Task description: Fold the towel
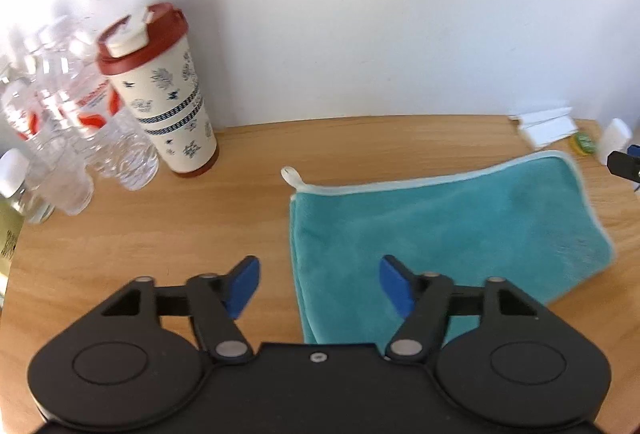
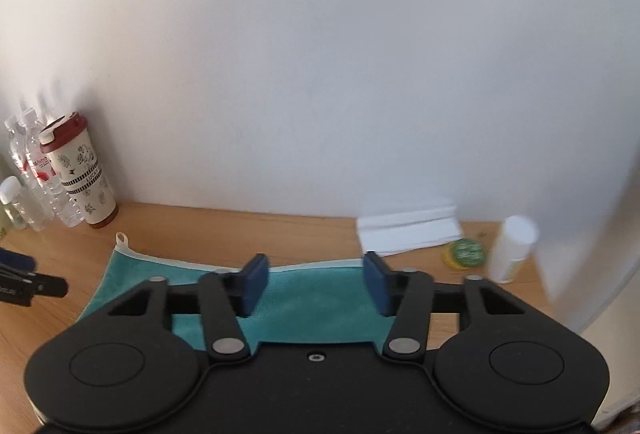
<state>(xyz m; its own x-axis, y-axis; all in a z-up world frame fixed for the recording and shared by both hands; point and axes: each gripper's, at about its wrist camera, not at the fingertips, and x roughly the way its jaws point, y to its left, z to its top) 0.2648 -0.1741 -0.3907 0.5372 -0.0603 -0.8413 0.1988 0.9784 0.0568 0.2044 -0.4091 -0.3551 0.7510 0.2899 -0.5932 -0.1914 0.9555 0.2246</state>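
Observation:
A teal towel (image 1: 440, 230) with a pale trim and a small hanging loop at its far left corner lies folded on the wooden table (image 1: 160, 234). My left gripper (image 1: 319, 284) is open above the towel's left edge, with nothing between its blue pads. In the right wrist view the same towel (image 2: 312, 306) lies under my right gripper (image 2: 316, 284), which is open and holds nothing. The tip of the right gripper (image 1: 624, 164) shows at the right edge of the left wrist view. The left gripper (image 2: 24, 282) pokes in at the left of the right wrist view.
A cream tumbler (image 1: 164, 94) with a red lid and several clear water bottles (image 1: 60, 114) stand at the back left by the white wall. At the back right lie folded white paper (image 2: 408, 230), a small green and yellow round thing (image 2: 464, 254) and a white tube (image 2: 512, 250).

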